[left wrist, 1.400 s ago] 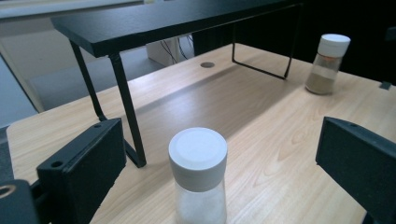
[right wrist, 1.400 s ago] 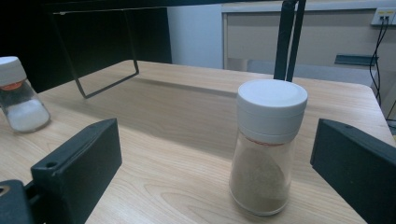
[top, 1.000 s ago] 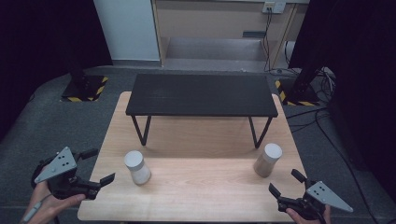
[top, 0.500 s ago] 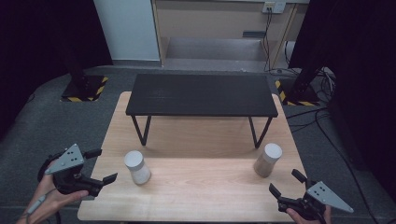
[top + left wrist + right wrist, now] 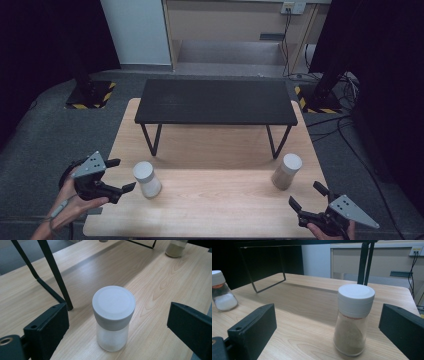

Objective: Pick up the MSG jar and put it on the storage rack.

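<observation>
Left gripper (image 5: 122, 176) fingers spread, just narrowing, beside white jar (image 5: 146, 178) — right gripper (image 5: 306, 201) fingers spread, empty.

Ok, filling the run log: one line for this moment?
left tongs: open, near white-filled jar | right tongs: open, near tan-filled jar | both jars upright, untouched

White-capped clear jars (image 5: 147, 179) (image 5: 286, 171), one with tan powder, stand on pale wood table (image 5: 225, 210); shelf (image 5: 216, 101) black.

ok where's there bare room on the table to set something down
Widest free patch: bare wood between the white-filled jar and the tan-filled jar, up to the near edge. The black shelf top is bare too. Tightest beside each jar, where the grippers wait.
</observation>
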